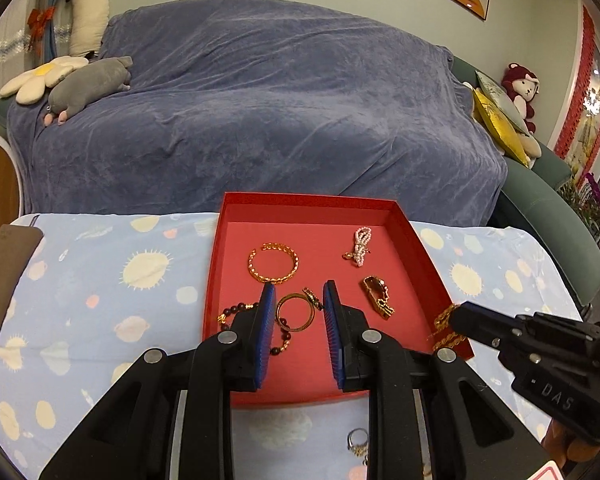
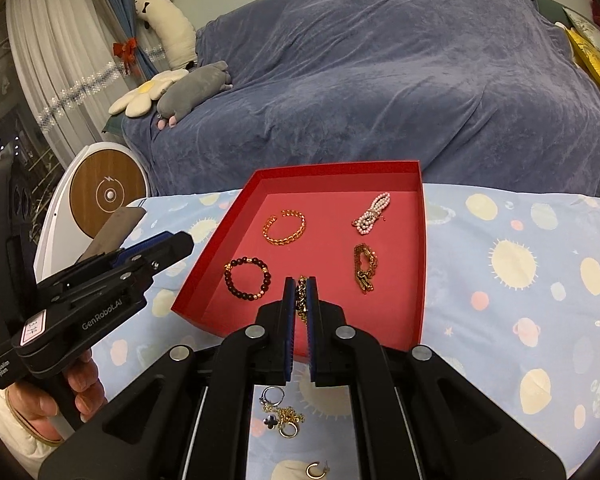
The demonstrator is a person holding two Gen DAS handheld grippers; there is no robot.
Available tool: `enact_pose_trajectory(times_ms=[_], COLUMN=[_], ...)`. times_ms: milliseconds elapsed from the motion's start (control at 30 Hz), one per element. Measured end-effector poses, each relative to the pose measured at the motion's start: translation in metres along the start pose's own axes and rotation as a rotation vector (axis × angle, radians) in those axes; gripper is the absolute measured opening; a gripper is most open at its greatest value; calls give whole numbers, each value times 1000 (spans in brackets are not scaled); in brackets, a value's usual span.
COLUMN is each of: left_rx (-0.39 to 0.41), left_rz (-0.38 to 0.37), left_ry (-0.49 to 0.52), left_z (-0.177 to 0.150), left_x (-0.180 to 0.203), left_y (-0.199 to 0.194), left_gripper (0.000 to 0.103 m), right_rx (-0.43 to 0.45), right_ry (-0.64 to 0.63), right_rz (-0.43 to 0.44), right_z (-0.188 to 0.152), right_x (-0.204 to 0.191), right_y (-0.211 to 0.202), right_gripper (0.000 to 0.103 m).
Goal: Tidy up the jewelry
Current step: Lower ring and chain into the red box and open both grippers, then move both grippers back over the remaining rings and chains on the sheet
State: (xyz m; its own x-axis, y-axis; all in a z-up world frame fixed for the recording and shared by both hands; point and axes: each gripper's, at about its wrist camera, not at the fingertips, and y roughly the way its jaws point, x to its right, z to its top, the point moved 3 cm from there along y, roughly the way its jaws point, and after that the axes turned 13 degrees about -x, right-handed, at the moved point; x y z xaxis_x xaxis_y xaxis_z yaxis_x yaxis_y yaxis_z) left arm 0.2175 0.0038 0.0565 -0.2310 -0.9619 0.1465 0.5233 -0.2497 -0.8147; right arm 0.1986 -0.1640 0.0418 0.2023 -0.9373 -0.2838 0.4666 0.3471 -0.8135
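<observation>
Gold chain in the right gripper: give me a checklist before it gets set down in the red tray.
1. Right gripper shut on the gold chain: ok.
2. Chain over the red tray, not the cloth: ok.
3. Bare tray floor under the chain: cannot tell, fingers hide it.
4. Clear of the bead bracelet and link bracelet: ok.
5. Left gripper open, out of the drop spot: ok.
6. Loose rings left on the cloth: not ok, not yet sorted.

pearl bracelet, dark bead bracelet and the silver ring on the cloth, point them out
pearl bracelet [image 2: 372, 214], right wrist view, middle of the folded strands
dark bead bracelet [image 2: 247, 278], right wrist view, bead on its near arc
silver ring [image 2: 273, 394], right wrist view, on the band
</observation>
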Motion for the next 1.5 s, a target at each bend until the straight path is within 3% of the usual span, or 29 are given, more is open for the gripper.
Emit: enact_pose_trajectory(times_ms=[200,267,300,333,567,767,1000,1200,1500], left_rx=[-39,-41,-38,-28,-29,-31,-56,-89,-128], left_rz=[-17,-17,2,20,35,73,66,78,69], left_ry=[-18,-25,-35,-47,-68,-59,-102,-135,-117], left_z=[16,16,16,15,2,-27,-68,-96,-112], left_x=[5,4,4,2,-10,-20,-33,-38,-46], left_y=[35,40,40,40,23,-7,-27,-26,-17], left_gripper=[24,40,61,67,67,67,67,67,67], right_rx=[-45,-34,-27,-20,7,14,-19,-53,-164], right_ry=[10,14,16,19,27,16,1,-51,-122], right_rz=[11,0,-6,-12,-20,-18,-6,-18,-35], right_z=[0,-1,-2,-3,-16,-45,-84,-101,-118], right_x=[11,13,15,16,18,10,-1,-17,-34], right_y=[25,23,21,19,-5,-24,-29,-18,29], right_gripper=[6,13,14,18,29,30,30,30,30])
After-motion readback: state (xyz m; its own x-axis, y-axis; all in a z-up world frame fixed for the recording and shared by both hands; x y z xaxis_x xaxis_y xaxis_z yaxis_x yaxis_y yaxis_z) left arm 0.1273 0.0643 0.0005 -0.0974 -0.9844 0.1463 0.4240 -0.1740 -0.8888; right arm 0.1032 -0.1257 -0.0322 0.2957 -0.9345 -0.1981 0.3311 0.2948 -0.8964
